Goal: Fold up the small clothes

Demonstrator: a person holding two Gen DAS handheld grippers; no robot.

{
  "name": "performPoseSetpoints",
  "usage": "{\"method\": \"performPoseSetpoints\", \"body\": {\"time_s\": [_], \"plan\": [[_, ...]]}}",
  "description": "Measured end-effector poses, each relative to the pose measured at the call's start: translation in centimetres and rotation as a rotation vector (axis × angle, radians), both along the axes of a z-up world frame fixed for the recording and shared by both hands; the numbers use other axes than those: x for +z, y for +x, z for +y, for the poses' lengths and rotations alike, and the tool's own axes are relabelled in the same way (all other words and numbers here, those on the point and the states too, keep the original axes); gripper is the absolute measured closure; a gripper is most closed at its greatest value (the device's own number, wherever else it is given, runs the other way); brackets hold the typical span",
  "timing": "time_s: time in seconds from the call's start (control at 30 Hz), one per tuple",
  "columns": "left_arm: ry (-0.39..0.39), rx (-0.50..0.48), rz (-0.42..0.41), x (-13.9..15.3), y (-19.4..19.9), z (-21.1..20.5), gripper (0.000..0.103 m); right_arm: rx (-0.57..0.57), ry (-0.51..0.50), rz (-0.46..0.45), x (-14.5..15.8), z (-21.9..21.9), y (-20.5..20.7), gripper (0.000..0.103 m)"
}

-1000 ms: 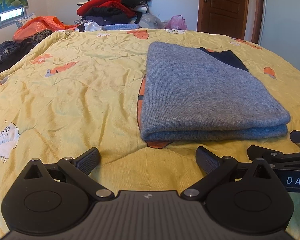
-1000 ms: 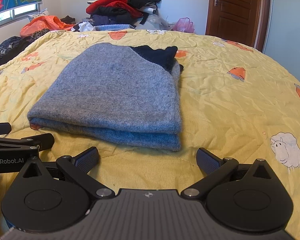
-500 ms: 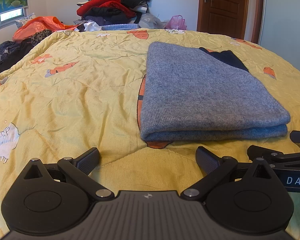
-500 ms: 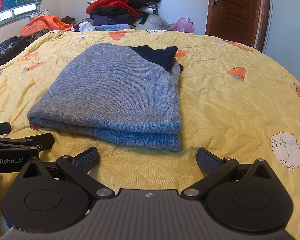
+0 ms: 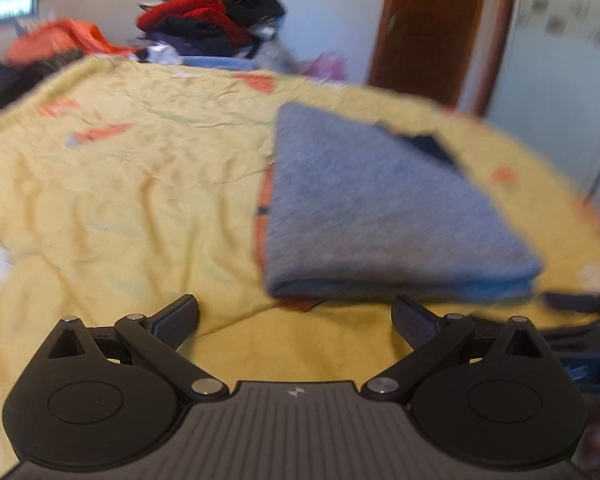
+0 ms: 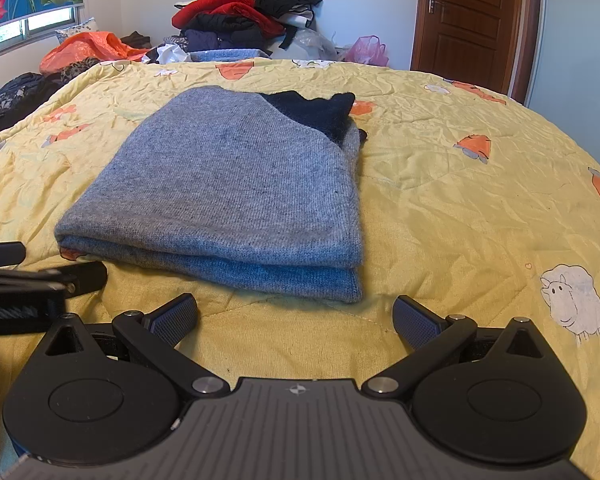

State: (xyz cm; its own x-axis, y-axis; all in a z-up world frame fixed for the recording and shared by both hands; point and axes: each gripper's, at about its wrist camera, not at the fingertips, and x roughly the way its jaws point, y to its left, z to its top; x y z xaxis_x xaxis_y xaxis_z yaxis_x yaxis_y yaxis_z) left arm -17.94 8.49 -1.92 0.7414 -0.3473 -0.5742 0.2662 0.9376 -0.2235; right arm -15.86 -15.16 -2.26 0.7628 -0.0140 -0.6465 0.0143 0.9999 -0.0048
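Note:
A grey knit sweater (image 6: 236, 184) lies folded into a flat rectangle on the yellow quilt (image 6: 440, 200), with a dark navy part (image 6: 316, 110) showing at its far right corner. In the left wrist view the same sweater (image 5: 372, 208) sits ahead and to the right, blurred. My left gripper (image 5: 296, 316) is open just short of the sweater's near left corner, with nothing between its fingers. My right gripper (image 6: 296, 316) is open in front of the sweater's near right corner, also holding nothing. Each gripper shows at the edge of the other's view.
A heap of red, black and dark clothes (image 6: 244, 12) is piled beyond the bed's far edge, with an orange bag (image 6: 88, 50) at the far left and a pink bag (image 6: 368, 50) by the brown door (image 6: 472, 20). The quilt spreads wide on both sides of the sweater.
The left wrist view has gone blurred and tilted; the left gripper has begun moving, and the sweater sits slightly higher in its view. The right gripper and the sweater stay still.

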Motion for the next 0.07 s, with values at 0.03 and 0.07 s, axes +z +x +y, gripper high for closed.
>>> {"method": "performPoseSetpoints", "body": {"time_s": [0.03,0.07], "plan": [[-0.023,-0.005,0.001,-0.05,0.07,0.32,0.0,0.0,0.0,0.0,0.0,0.02,-0.01,0.0],[0.005,-0.014,0.002,-0.04,0.07,0.02,0.0,0.0,0.0,0.0,-0.01,0.01,-0.01,0.0]]}}
